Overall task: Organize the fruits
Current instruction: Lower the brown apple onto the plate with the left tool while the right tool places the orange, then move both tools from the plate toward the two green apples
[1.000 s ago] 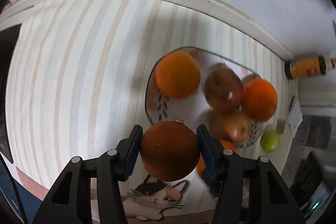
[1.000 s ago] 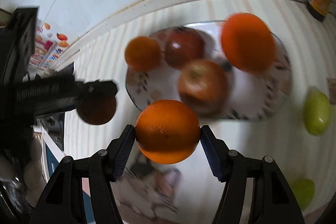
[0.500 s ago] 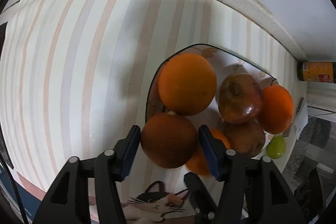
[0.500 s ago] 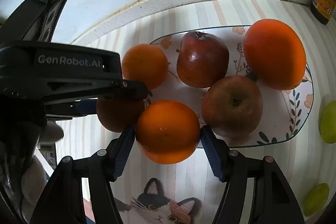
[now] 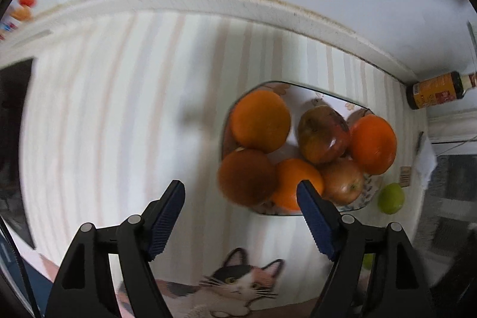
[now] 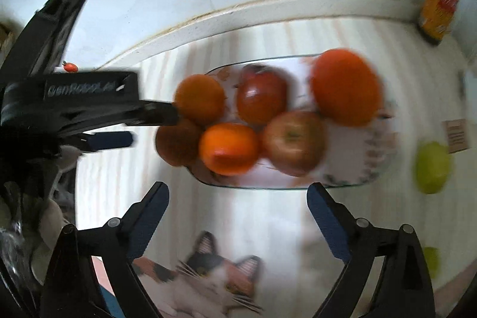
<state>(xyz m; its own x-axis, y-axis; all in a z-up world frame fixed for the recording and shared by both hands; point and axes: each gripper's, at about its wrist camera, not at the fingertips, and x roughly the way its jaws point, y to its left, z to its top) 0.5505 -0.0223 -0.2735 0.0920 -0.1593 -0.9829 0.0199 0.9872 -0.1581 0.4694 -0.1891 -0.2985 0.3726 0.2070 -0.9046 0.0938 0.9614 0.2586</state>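
Green limes [image 6: 432, 167] beside the fruit plate [image 6: 357, 175]; both grippers wide, empty.

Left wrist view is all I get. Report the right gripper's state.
Observer: The right gripper is open and empty. Its jaws have just been opening, near the plate and its front rim.
Operator: Say where the plate has room.
Observer: Bare plate shows at its right end, beside the apple.
Operator: Describe my gripper from there.
Observer: The left gripper is open. One finger crosses in front of the dark orange; contact unclear.
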